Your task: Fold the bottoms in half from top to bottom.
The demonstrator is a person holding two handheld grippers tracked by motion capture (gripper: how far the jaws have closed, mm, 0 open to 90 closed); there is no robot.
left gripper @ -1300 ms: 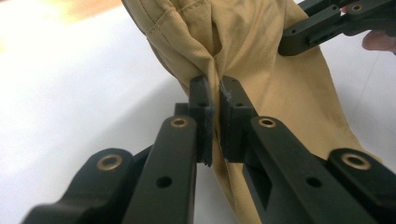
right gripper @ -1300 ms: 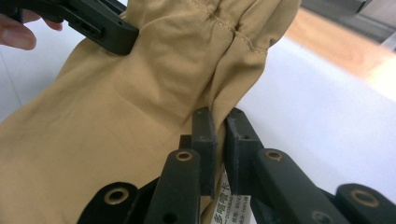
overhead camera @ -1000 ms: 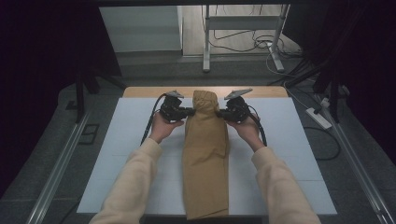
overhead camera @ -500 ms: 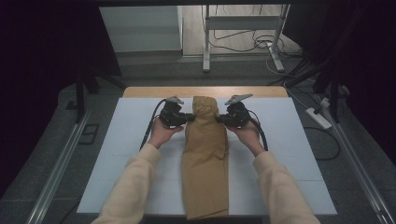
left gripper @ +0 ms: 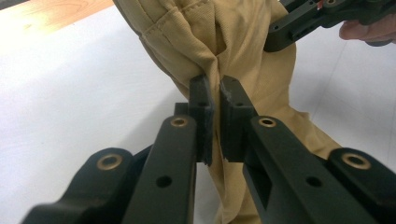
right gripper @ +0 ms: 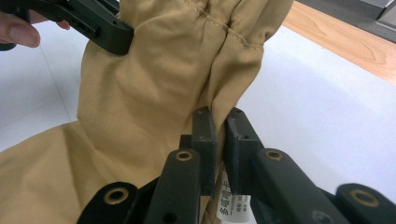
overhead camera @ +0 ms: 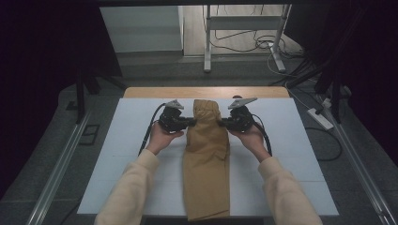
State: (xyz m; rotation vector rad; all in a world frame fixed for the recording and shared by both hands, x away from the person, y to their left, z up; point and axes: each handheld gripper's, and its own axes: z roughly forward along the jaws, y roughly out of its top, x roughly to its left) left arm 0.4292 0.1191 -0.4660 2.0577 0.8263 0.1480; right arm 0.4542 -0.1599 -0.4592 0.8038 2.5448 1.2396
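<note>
Folded tan trousers [overhead camera: 206, 164] lie lengthwise down the middle of the white table mat [overhead camera: 300, 154], waistband at the far end. My left gripper [overhead camera: 189, 123] is shut on the left edge of the trousers near the waist; in the left gripper view its jaws pinch a fold of the tan cloth [left gripper: 205, 51] at the left gripper [left gripper: 215, 91]. My right gripper [overhead camera: 223, 123] is shut on the right edge opposite; in the right gripper view the right gripper [right gripper: 219, 122] clamps the cloth [right gripper: 159, 79], with a white label [right gripper: 231, 203] below. Each gripper view shows the other gripper across the cloth.
The mat covers a wooden table whose far edge [overhead camera: 206, 92] shows beyond the waistband. Bare mat lies left and right of the trousers. Behind the table are a metal stand [overhead camera: 244, 28], cables and a power strip [overhead camera: 320, 118] on the floor.
Both grippers, still clamped on the trousers, have shifted slightly toward me and drawn the waist end in narrower; the left hand moved a little more than the right.
</note>
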